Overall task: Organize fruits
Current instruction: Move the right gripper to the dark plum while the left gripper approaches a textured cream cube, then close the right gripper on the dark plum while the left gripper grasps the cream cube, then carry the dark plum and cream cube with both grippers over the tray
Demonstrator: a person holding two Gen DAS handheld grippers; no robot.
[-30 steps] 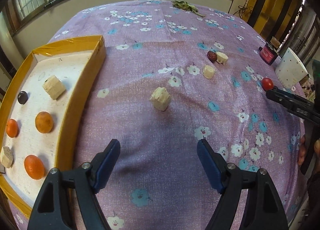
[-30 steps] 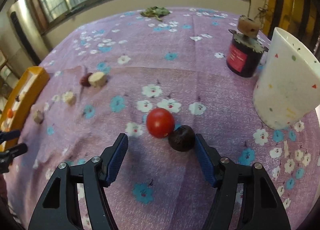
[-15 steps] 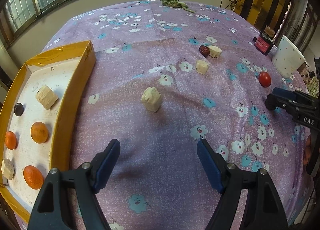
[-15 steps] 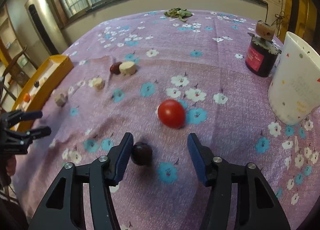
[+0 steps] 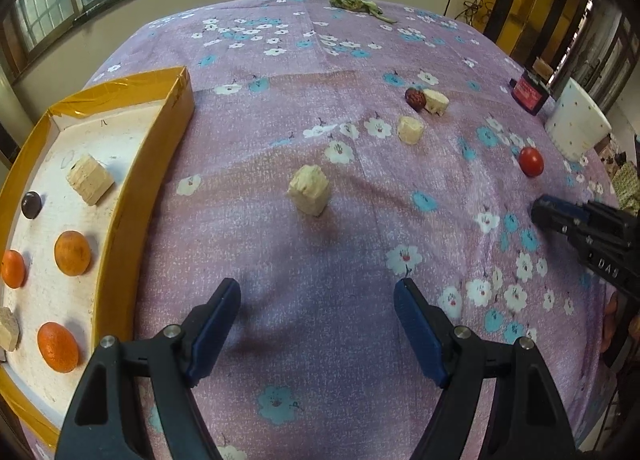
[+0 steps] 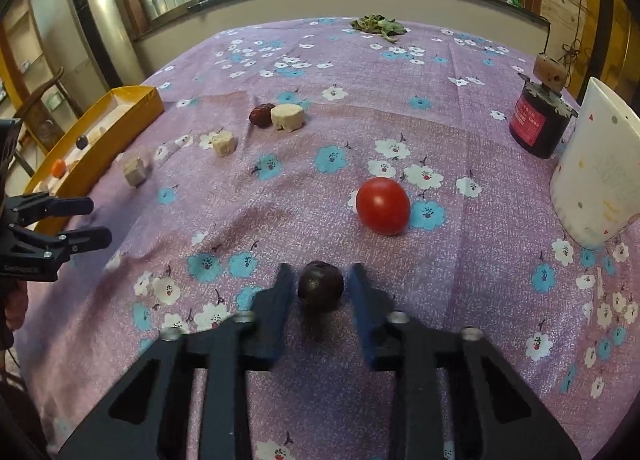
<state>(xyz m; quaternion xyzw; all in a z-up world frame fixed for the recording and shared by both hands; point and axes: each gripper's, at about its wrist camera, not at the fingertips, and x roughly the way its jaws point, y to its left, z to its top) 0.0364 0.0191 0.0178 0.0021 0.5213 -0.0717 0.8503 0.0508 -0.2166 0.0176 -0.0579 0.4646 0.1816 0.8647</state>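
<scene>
Right tool (image 6: 320, 284) has its jaws drawn in narrow around a dark plum (image 6: 320, 286), the blue pads at either side of the fruit, which sits on the cloth near the counter's near edge. Left tool (image 5: 316, 296) stands wide with nothing between its pads, held over bare cloth close to the near edge.

Purple flowered cloth (image 5: 320, 71) covers the whole counter. Along the left edge lies a yellow tray (image 5: 156, 163) with a white floor, holding three oranges (image 5: 72, 252), two pale blocks (image 5: 89, 179) and a small dark fruit (image 5: 31, 205). At the right edge stands a white spotted cup (image 6: 600, 175), with a dark jar (image 6: 538, 124) just beyond it, a brown lump on the jar's lid. A heap of green leaves (image 6: 378, 27) lies by the far edge.

Loose on the cloth, a red tomato (image 6: 383, 205) sits just beyond the plum and a little to the right, apart from it. A pale block (image 5: 309, 189) rests mid-counter, straight ahead of the left tool. Farther back, a smaller pale chunk (image 5: 410, 130) lies alone, and a red date (image 5: 415, 98) touches another pale chunk (image 5: 436, 101).
</scene>
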